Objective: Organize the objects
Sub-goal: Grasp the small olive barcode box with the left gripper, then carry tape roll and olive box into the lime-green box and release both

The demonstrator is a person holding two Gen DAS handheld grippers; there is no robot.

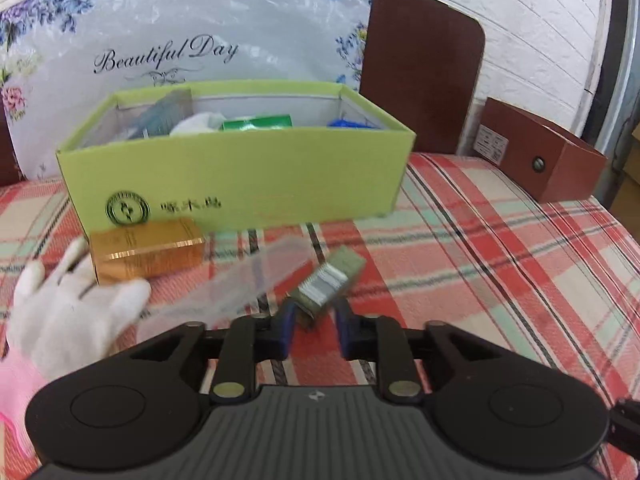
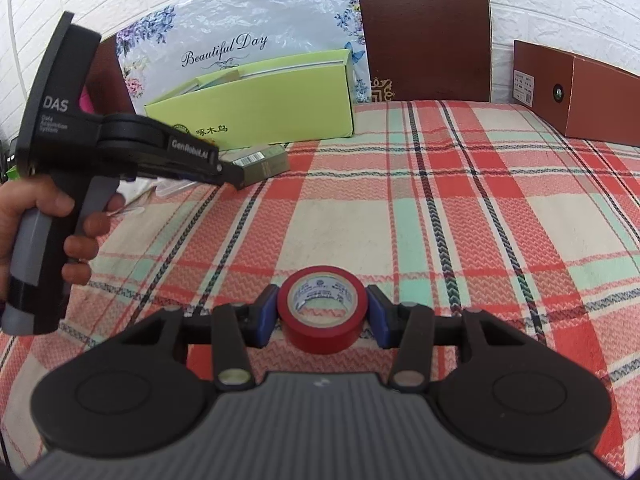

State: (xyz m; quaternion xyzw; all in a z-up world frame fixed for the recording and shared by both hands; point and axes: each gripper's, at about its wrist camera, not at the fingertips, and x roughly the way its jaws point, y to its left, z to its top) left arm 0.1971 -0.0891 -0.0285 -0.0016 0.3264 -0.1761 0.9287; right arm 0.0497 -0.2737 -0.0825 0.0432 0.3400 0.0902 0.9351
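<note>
My left gripper [image 1: 315,314] has its jaws around the near end of a small olive box with a barcode [image 1: 328,282], which sticks out toward the green cardboard box [image 1: 240,168]. The same olive box [image 2: 262,162] shows at the left gripper's tip in the right wrist view. My right gripper [image 2: 322,312] is shut on a roll of red tape [image 2: 322,312] just above the plaid cloth. A gold box [image 1: 146,250] lies in front of the green box [image 2: 256,100], which holds several items.
A white glove [image 1: 68,304] and a clear plastic sheet [image 1: 240,280] lie at the left. A brown box [image 1: 548,160] stands at the far right, also in the right wrist view [image 2: 580,92]. A floral bag [image 1: 168,40] and brown headboard [image 1: 420,68] stand behind.
</note>
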